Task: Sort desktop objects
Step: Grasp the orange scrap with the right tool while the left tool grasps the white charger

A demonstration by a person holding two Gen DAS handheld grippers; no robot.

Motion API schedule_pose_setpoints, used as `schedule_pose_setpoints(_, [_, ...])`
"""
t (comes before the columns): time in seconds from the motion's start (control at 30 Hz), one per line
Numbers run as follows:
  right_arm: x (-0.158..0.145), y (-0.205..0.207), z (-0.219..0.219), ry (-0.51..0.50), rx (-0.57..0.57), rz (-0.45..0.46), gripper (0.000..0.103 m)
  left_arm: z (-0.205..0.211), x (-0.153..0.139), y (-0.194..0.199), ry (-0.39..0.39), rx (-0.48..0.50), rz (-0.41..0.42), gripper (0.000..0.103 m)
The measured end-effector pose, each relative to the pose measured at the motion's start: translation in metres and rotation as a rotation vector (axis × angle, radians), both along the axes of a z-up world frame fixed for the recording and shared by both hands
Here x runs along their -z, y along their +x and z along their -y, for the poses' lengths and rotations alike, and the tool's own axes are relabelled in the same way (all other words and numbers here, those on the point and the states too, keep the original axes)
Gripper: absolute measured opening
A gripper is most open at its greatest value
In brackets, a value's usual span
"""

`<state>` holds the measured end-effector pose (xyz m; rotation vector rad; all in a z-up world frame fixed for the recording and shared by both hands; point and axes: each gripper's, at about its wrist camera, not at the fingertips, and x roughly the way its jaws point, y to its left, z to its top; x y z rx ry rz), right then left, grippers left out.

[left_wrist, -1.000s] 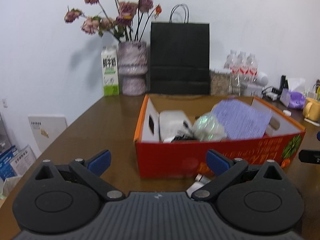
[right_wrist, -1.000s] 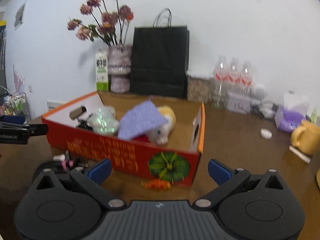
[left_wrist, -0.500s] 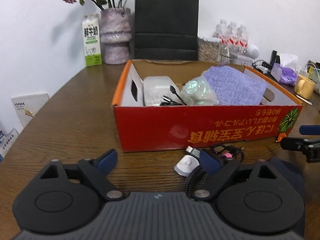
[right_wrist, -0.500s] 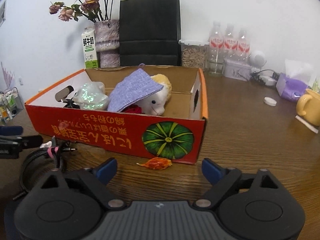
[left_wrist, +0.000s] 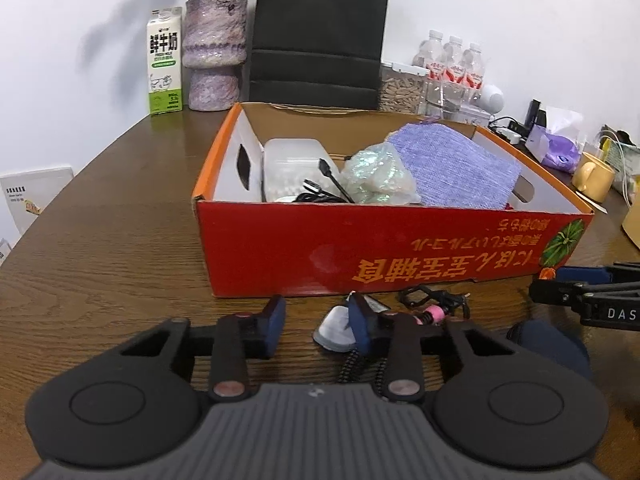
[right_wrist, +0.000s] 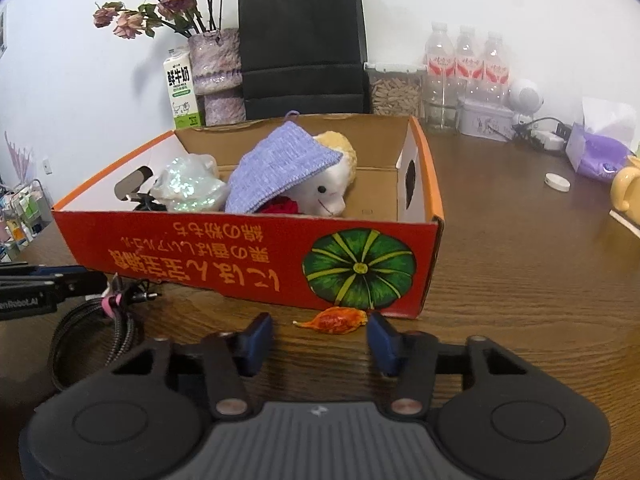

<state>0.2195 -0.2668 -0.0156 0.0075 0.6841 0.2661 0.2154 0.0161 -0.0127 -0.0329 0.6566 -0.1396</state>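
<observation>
A red cardboard box stands on the wooden table and holds a purple cloth, a shiny bag, a white case and a plush toy. My left gripper is open, low over the table in front of the box, beside a small grey-white device and a coiled black cable with a pink tie. My right gripper is open, with an orange wrapper lying just ahead of its fingertips.
At the back stand a vase of dried flowers, a milk carton, a black paper bag, water bottles and a jar. A yellow mug, a tissue pack and a white lid lie at the right.
Both grippers have dropped toward the table in front of the box and their jaws have narrowed. The cable, device and wrapper have come into close view.
</observation>
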Motion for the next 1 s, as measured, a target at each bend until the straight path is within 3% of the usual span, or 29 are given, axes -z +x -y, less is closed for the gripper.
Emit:
schedule_pose_setpoints(0.27, [0.000,0.002,0.005,0.013,0.022,0.004,0.043,-0.008,-0.001,-0.002,-0.005,-0.049,0.006,0.033])
schedule_pose_setpoints(0.5, [0.000,0.005,0.003,0.004,0.027,0.003,0.042,-0.004,0.000,-0.004,-0.005,-0.024,-0.006,0.041])
schedule_pose_setpoints(0.57, [0.001,0.005,0.003,0.000,0.027,0.004,0.040,-0.003,0.004,-0.003,0.001,-0.024,-0.017,0.039])
schedule_pose_setpoints(0.63, [0.001,0.004,0.004,0.005,0.027,0.006,0.039,-0.002,0.004,-0.004,0.017,-0.025,-0.012,0.029])
schedule_pose_setpoints(0.67, [0.001,0.004,0.004,0.007,0.026,0.007,0.039,-0.002,0.004,-0.005,0.014,-0.024,-0.010,0.029])
schedule_pose_setpoints(0.7, [0.001,0.003,0.005,0.009,0.026,0.008,0.024,-0.003,0.004,-0.006,0.007,-0.023,-0.010,0.029])
schedule_pose_setpoints(1.0, [0.000,-0.003,0.011,0.030,0.016,0.013,0.012,-0.003,0.005,-0.012,-0.002,-0.033,0.004,0.029])
